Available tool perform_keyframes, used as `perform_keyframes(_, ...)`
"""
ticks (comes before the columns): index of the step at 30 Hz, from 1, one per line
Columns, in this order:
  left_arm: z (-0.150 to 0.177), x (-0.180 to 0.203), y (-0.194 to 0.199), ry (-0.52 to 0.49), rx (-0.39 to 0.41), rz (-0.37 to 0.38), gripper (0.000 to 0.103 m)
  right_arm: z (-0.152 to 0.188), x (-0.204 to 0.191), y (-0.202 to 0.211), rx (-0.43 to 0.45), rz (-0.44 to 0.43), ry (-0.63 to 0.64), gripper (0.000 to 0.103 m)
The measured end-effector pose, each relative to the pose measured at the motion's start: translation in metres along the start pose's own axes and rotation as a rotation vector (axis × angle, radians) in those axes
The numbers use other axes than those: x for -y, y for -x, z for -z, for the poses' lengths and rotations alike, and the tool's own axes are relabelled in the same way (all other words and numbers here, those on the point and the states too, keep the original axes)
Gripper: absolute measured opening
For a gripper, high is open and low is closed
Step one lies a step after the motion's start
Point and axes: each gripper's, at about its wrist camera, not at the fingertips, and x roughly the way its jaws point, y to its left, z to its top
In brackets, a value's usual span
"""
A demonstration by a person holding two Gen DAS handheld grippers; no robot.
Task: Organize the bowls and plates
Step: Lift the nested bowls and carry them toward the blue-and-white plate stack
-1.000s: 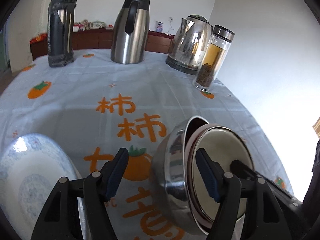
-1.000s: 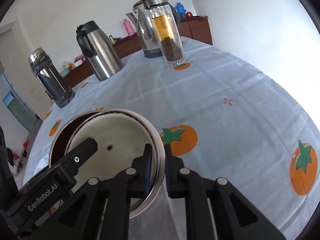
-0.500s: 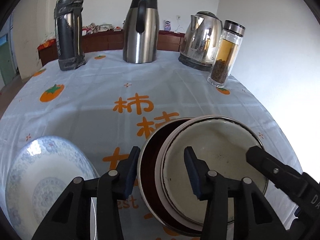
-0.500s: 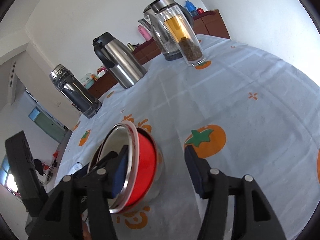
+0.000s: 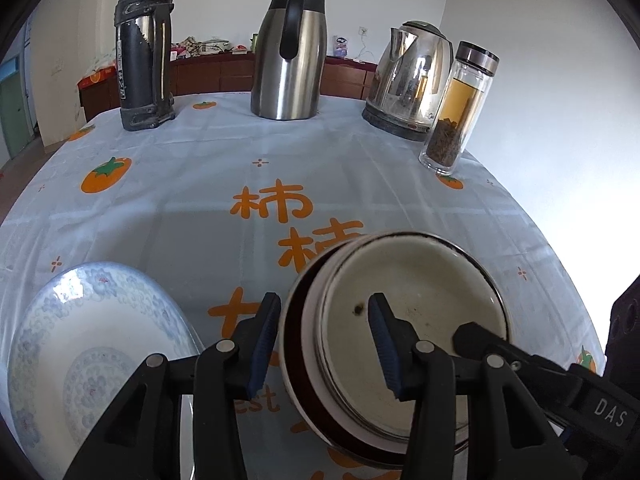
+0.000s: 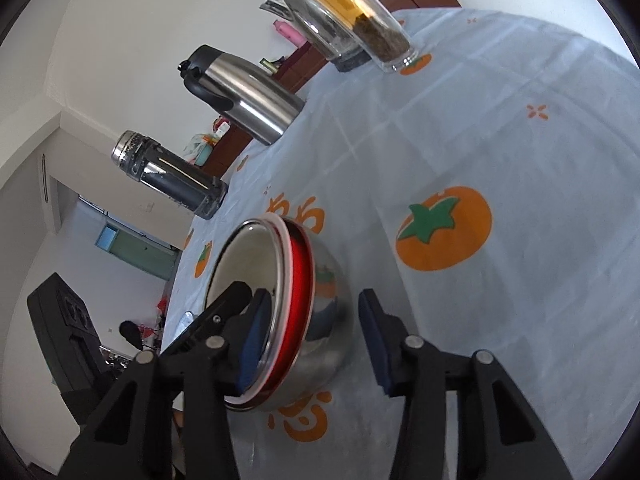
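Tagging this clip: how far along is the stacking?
Done: the red-sided bowl sits nested in the steel bowl. In hand: both hand-held grippers, left and right, are open and straddle the bowls' rims, gripping neither. Left: the blue-patterned plate lies apart, unstacked.

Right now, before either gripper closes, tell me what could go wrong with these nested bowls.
The inner bowl sits skewed in the steel bowl; a rim pinch could tip it out.
The left gripper and right gripper each have a finger inside it and may collide.
The plate lies close beside the left gripper; a sideways swing could knock it.
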Motion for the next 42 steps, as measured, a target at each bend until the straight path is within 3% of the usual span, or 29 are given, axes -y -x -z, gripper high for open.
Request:
perform_keyframes(5,0.002,0.001,-0.002,-0.012,0.02,-0.016,0.048,0.004,0.003,-0.007,-0.028,-0.003,-0.018,0.044)
perform_keyframes(10,0.002,-0.004,-0.002,0.011,0.037,-0.02,0.038,0.004,0.002,-0.007,-0.016,0.026,-0.002,0.034)
perform_keyframes(14,0.001,-0.01,0.0,0.046,0.035,0.019,0.038,0.007,-0.01,-0.005,0.006,0.082,0.07,0.033)
perform_keyframes(20,0.002,-0.007,0.005,0.055,0.044,0.055,0.037,0.004,-0.01,0.003,0.038,0.098,0.078,0.03)
perform_keyframes(34,0.001,0.006,0.028,-0.018,0.13,0.022,0.037,0.007,-0.016,0.012,0.067,0.092,0.101,0.025)
perform_keyframes(42,0.003,0.004,0.03,-0.017,0.13,0.031,0.037,0.01,-0.016,0.013,0.068,0.103,0.095,0.024)
